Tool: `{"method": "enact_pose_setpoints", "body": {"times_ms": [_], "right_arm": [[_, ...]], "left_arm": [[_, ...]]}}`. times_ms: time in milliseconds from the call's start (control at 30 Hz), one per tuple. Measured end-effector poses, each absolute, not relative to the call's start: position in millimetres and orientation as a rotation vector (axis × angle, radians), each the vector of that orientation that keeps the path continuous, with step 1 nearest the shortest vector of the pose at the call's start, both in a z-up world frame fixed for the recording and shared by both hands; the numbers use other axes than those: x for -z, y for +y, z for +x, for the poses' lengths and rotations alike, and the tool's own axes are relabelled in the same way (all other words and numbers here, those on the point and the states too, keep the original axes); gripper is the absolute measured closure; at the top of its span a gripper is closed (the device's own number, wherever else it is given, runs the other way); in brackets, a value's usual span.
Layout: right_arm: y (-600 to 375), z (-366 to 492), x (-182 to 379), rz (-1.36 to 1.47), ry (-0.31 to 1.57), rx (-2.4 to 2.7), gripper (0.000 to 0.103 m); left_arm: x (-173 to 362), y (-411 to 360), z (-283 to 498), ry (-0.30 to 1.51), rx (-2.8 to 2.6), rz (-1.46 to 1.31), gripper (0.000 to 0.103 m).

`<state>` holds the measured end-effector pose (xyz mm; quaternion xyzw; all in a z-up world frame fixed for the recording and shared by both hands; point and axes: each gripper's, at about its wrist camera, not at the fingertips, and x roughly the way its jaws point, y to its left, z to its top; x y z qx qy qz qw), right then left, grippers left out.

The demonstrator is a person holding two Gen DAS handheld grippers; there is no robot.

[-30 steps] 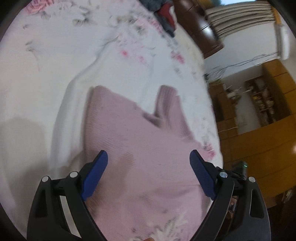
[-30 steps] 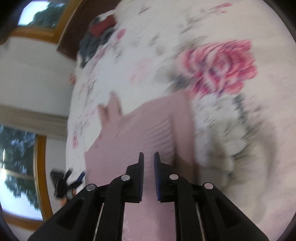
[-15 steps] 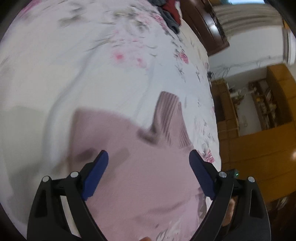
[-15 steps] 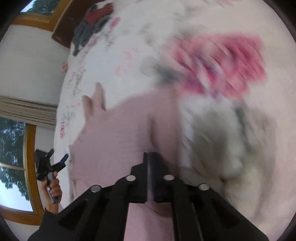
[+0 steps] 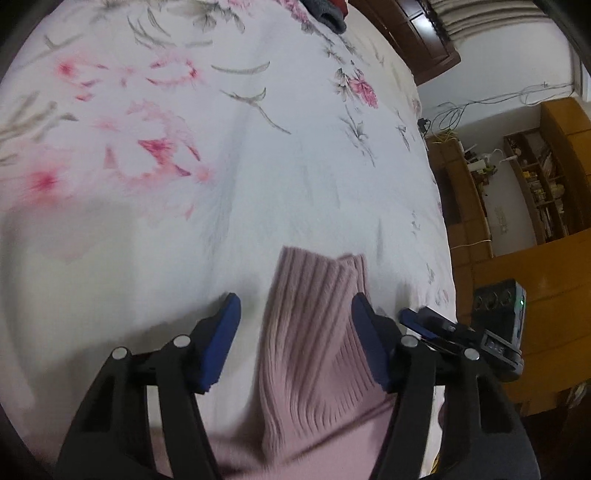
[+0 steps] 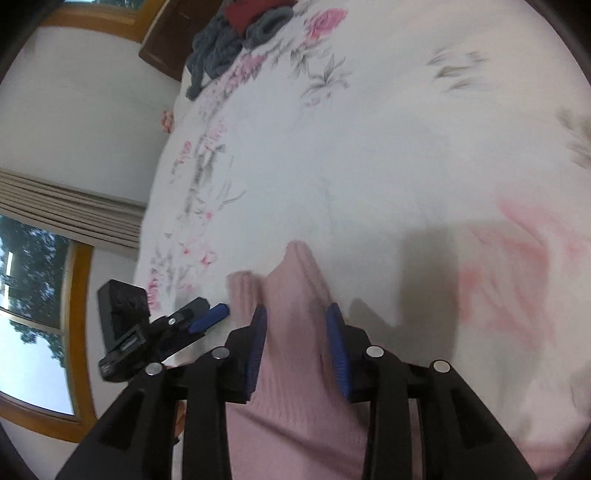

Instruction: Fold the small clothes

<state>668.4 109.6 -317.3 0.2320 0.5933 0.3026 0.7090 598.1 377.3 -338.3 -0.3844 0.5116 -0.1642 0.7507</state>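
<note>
Nearest the left wrist camera, the left gripper [image 5: 295, 325] has its blue-padded fingers [image 5: 218, 343] spread wide, one on each side of a pale pink ribbed knit garment [image 5: 314, 332] that lies on the white bed sheet printed with pink and grey flowers [image 5: 184, 166]. Whether the pads touch the knit cannot be told. The garment's lower part is cut off by the frame edge and hidden behind the black gripper arms. The right gripper [image 6: 297, 332] likewise has its fingers apart around a raised fold of the same garment, whose outline is blurred by motion. At the far end of the bed lies a heap of grey and red clothes [image 6: 236, 33], partly cropped. Beyond the bed stand orange wooden shelves [image 5: 535, 192], their contents too small to make out.
</note>
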Motion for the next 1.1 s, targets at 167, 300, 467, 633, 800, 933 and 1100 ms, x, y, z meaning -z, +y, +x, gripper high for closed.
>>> {"method": "enact_pose_setpoints", "body": {"times_ms": [167,300,467,633,800,933,1100], "right_arm": [[138,688,339,0.450,1.327,-0.672,0.068],[145,693,347,0.432,1.337,-0.677,0.073],[139,689,332,0.431,1.275,-0.667,0.093],[114,669,299,0.461,1.198,-0.680,0.094],[98,630,249,0.463,1.118,-0.757,0.094],[85,578,215,0.416,1.070,-0.808,0.094],[74,510,209,0.310,1.080,-0.805,0.094]], "left_arm": [[349,368,611,1.102,0.412,-0.837,0.043],[353,365,616,1.088,0.410,-0.850,0.053],[338,364,607,1.048,0.404,-0.831,0.088],[299,370,585,0.970,0.411,-0.823,0.090],[245,364,545,0.909,0.470,-0.765,0.090],[212,350,499,0.900,0.488,-0.649,0.090],[210,336,435,0.961,0.495,-0.550,0.089]]}}
